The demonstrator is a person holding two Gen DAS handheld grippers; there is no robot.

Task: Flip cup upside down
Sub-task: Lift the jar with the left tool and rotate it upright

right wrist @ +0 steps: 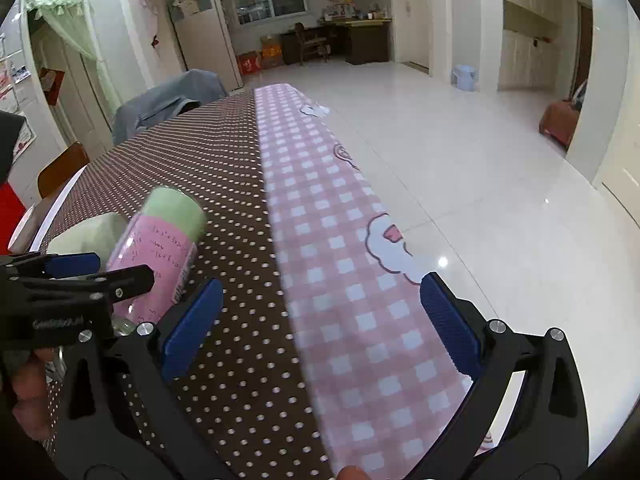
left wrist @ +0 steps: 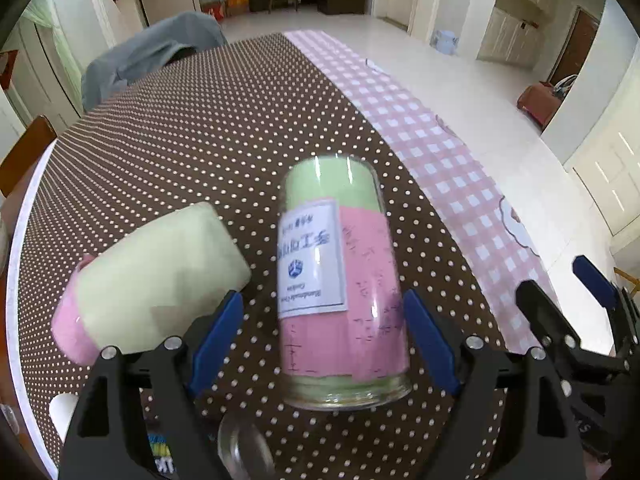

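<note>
A clear glass cup [left wrist: 340, 280], lined with green and pink paper and bearing a white label, stands on the brown dotted tablecloth [left wrist: 192, 140]. Its label reads upside down and its wider rim is at the bottom. It sits between the blue pads of my left gripper [left wrist: 328, 332], which is open with gaps on both sides. The cup also shows at the left of the right wrist view [right wrist: 160, 256]. My right gripper [right wrist: 320, 320] is open and empty over the cloth's seam, to the right of the cup.
A second green and pink cup [left wrist: 152, 280] lies on its side left of the standing cup. A small clear glass object [left wrist: 240, 448] sits below the left gripper. A pink checked cloth [right wrist: 340, 260] covers the table's right edge. A chair with a grey garment [left wrist: 148, 56] stands at the far end.
</note>
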